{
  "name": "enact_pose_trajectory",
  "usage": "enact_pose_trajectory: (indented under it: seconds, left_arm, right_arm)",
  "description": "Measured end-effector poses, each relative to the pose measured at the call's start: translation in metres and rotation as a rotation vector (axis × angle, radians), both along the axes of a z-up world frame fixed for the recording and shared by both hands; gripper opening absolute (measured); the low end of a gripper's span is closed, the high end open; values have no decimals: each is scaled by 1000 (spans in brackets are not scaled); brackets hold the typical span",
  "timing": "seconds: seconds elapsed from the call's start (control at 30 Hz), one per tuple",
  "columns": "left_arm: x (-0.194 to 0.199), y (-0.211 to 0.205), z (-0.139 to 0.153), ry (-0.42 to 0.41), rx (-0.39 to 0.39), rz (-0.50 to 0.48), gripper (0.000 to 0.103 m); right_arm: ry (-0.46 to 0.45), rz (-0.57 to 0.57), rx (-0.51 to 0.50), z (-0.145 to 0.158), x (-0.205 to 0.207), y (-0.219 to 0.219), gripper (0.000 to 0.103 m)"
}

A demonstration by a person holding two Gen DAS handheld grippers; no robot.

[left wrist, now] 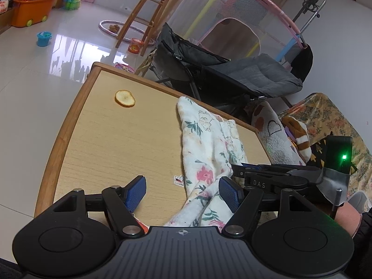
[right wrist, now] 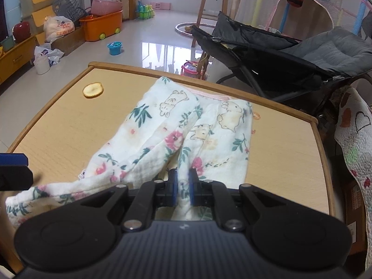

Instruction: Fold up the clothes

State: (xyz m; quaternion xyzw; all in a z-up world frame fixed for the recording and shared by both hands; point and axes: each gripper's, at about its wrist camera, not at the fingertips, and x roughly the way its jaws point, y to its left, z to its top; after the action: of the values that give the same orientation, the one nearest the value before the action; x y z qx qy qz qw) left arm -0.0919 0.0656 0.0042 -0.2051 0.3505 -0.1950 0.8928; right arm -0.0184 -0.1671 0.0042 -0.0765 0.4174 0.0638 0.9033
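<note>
Small white trousers (right wrist: 162, 130) with a flower and bunny print lie on the wooden table (right wrist: 283, 148), waistband at the far edge, legs toward me. My right gripper (right wrist: 182, 187) is shut on the near end of the right leg, cloth pinched between its blue pads. In the left wrist view the same trousers (left wrist: 207, 148) run from the far edge down between the fingers of my left gripper (left wrist: 182, 193), which stands open around a leg end. The right gripper (left wrist: 258, 179) shows there just to the right, at the cloth's edge.
A round yellow slice (left wrist: 125, 98) lies on the table's far left part. A dark grey baby rocker (right wrist: 290, 53) stands beyond the far edge. A quilted blanket (right wrist: 355, 139) hangs at the right. Toys and an orange bin (right wrist: 102, 26) sit on the floor.
</note>
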Motion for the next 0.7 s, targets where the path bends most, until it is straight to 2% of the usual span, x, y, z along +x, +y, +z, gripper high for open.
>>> enact_pose_trajectory:
  seconds: [0.2, 0.33, 0.57, 0.7]
  left_arm:
    - [2, 0, -1, 7, -4, 0, 71]
    - [2, 0, -1, 8, -6, -1, 71]
    - [0, 1, -1, 15, -2, 10, 71]
    - [0, 2, -1, 21, -9, 17, 71]
  right_arm:
    - [8, 13, 6, -1, 1, -2, 11]
    - [16, 25, 29, 3, -1, -5, 15]
    - [-89, -49, 178, 48, -24, -35, 29]
    - [-89, -66, 175, 68, -50, -46, 30]
